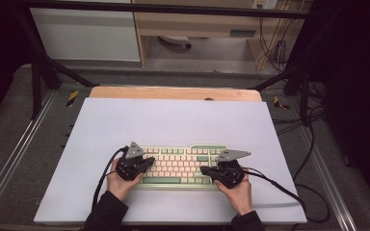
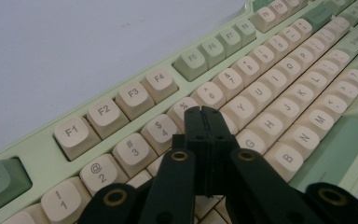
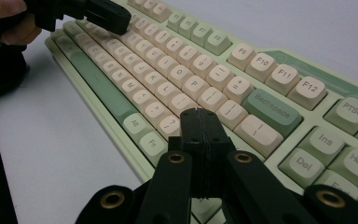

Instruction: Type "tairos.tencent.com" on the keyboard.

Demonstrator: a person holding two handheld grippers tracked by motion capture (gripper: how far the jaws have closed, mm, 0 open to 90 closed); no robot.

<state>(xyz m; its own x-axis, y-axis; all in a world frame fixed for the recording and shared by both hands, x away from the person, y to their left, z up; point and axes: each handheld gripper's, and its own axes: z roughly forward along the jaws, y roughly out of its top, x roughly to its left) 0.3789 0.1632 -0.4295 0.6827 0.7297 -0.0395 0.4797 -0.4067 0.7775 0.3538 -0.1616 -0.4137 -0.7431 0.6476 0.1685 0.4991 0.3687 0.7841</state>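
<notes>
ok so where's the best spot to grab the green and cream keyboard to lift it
Probably its two short ends. The flat green and cream mechanical keyboard lies long and low on the white table sheet, so one central pinch would likely tip it. The left gripper and right gripper are both shut above the keys; each would open and come in from its own end, fingers over the case edge.

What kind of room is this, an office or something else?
Probably a lab or test workshop rather than an ordinary office. A black metal frame surrounds the white-topped table, loose cables trail over the floor, and a person works a keyboard with the left gripper and right gripper.
</notes>
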